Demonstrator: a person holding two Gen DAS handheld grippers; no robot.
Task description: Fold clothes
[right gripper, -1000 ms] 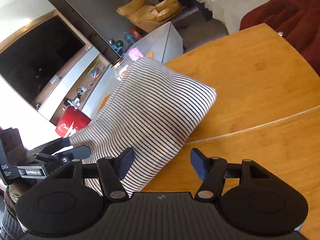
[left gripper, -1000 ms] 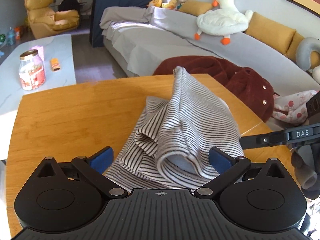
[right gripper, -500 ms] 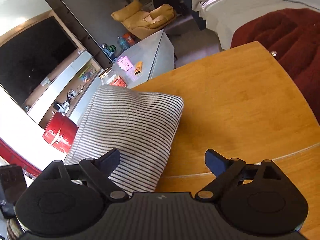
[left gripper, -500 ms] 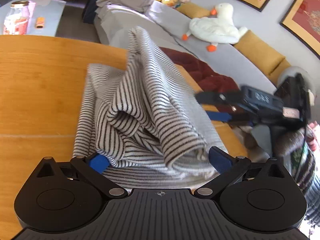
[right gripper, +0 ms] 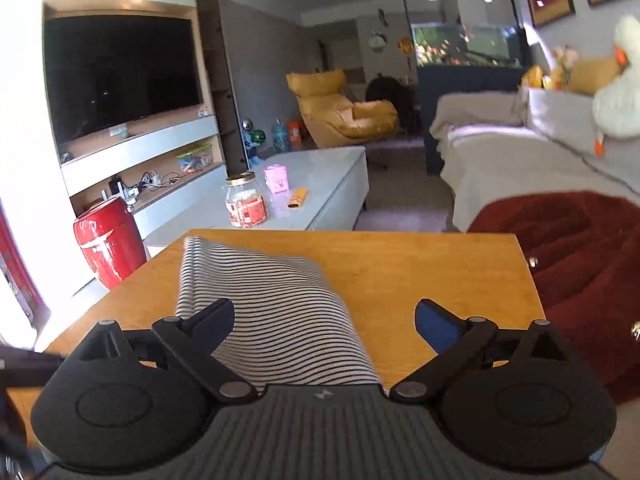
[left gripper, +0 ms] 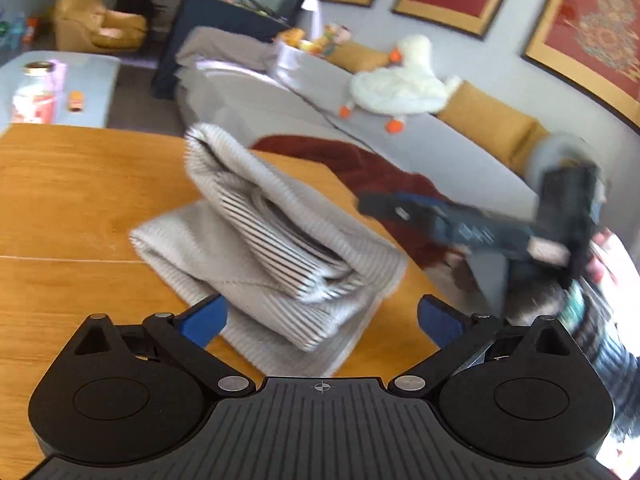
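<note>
— Left view?
— My left tongs point(left gripper: 320, 316) gape, gripping nothing — the striped garment point(left gripper: 276, 248) lies bunched on the desk point(left gripper: 80, 208) at twelve o'clock.
— Right view?
— My right tongs point(right gripper: 324, 320) have just been opening; the garment lies loose between them, toward eleven.

- Wooden tabletop point(left gripper: 80, 208), honey-coloured, crossed by a thin pale seam.
- Striped garment point(left gripper: 276, 248) lying folded on it, near the right-hand edge in the left wrist view, upper layers bunched and lifted.
- Same striped garment point(right gripper: 276, 320) left of centre in the right wrist view, bare wood point(right gripper: 432, 268) beside it.
</note>
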